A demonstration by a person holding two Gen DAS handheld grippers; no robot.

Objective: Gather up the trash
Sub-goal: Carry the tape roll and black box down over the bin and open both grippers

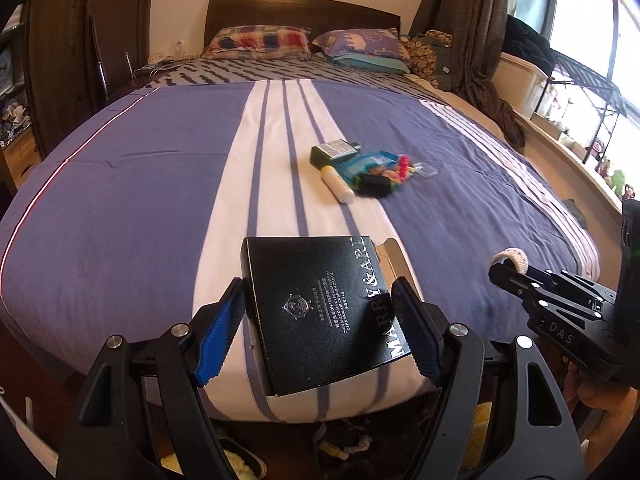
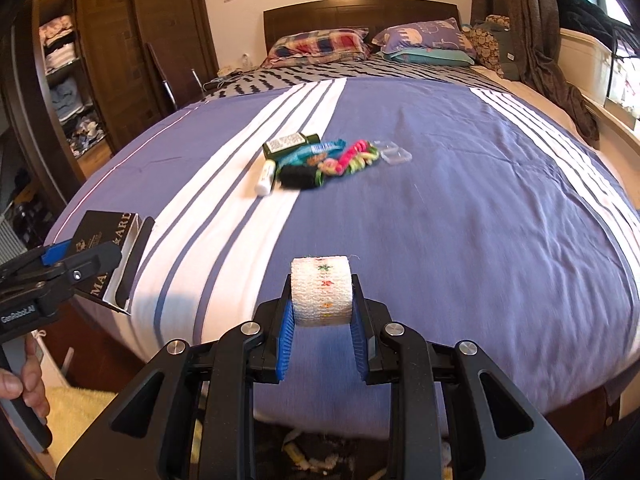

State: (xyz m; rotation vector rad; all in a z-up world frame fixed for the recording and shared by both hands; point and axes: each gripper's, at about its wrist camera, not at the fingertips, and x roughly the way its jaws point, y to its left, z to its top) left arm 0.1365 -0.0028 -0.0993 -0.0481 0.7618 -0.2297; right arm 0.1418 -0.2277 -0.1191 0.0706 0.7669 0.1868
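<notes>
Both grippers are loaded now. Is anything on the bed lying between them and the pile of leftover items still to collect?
Nothing visible. Between the black cardboard box in the left gripper, the white patterned tape roll in the right gripper, and the small pile of items, only bare striped bedspread shows.

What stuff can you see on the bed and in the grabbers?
flat black cardboard box: one, black with silver lettering, in the left gripper
white gauze roll: one, white with coloured specks, in the right gripper
white plastic tube: one, white, mid-bed
dark green box: one, green, behind the tube
curly hair ties: several, pink and yellow-green, mid-bed
striped bedspread: one, purple and white
left gripper: one, black and blue
right gripper: one, black and blue
</notes>
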